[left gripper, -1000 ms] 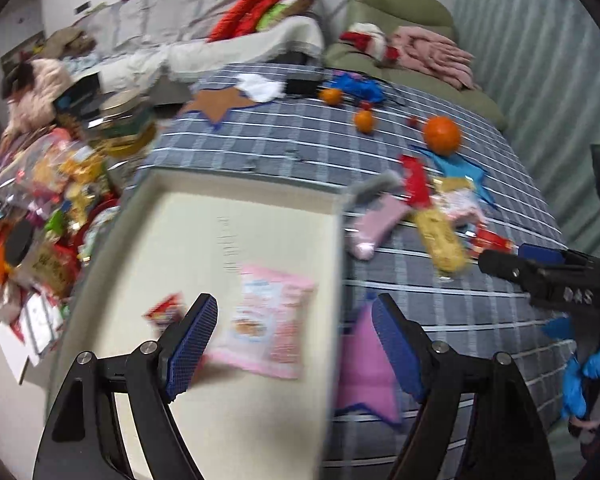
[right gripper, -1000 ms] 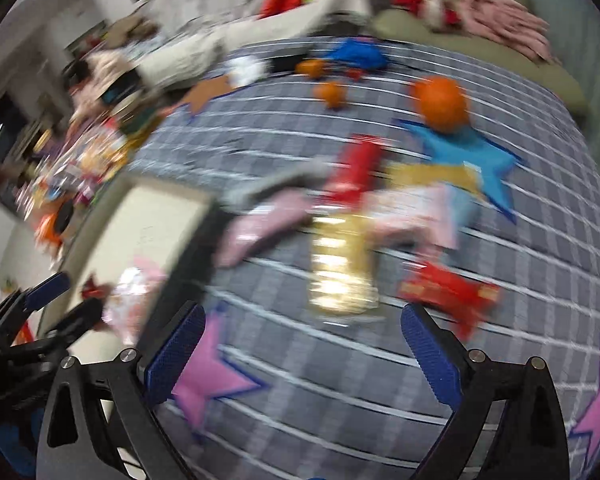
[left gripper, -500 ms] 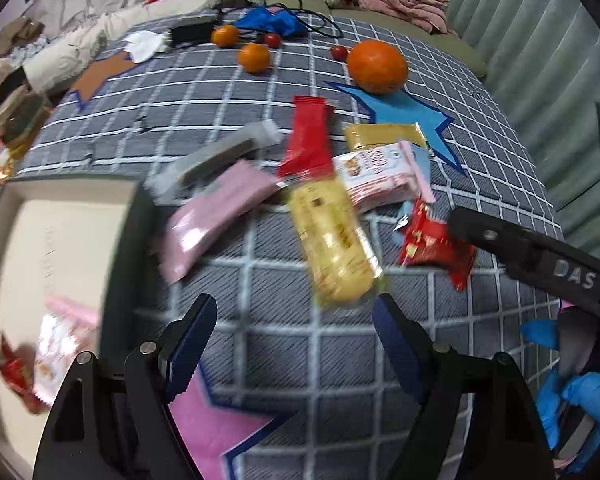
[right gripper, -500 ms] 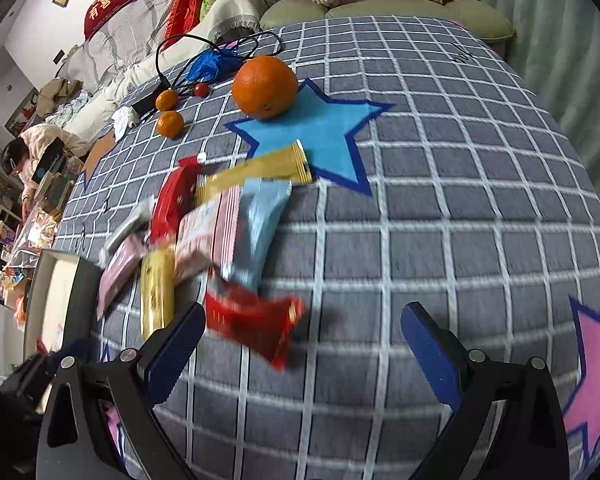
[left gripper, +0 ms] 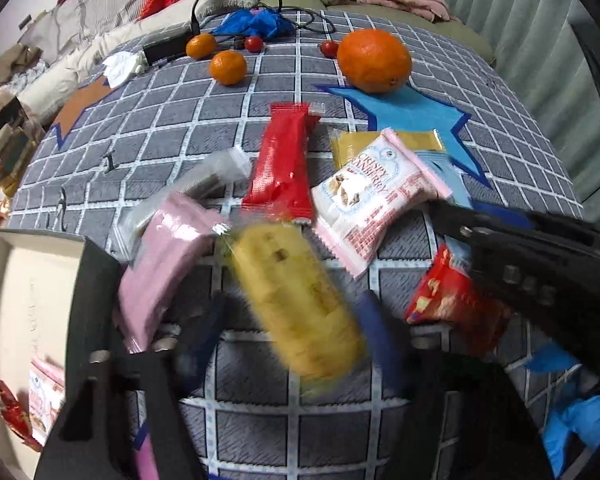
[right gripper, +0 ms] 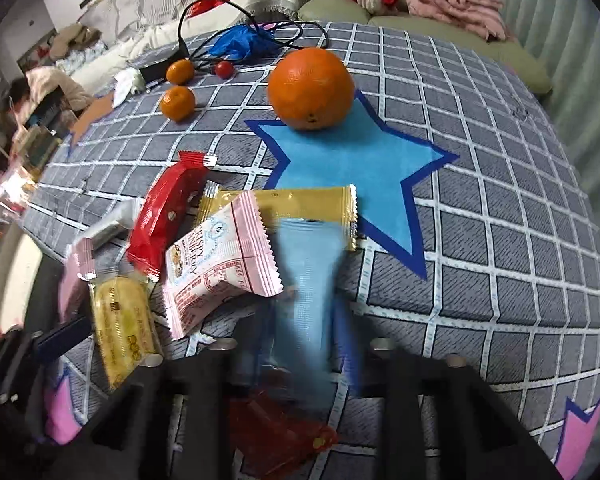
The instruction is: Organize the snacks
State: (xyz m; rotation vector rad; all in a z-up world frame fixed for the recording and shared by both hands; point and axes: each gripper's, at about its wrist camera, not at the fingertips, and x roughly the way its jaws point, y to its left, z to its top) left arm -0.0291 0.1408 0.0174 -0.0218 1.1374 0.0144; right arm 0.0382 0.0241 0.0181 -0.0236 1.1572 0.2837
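Left wrist view: the left gripper, jaws just closing, pinches a bumpy yellow snack bar lying on the checked cloth. The right gripper, likewise just closing, clamps a smooth, elongated blue packet.

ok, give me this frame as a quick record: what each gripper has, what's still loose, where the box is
left gripper: fingers just closed in around the yellow pack
right gripper: fingers just closed on the blue pack
loose snacks: red bar, pink-white pack, gold pack, pink pack, small red pack
fruit: orange on the blue star
box: left of the pile, two packs inside
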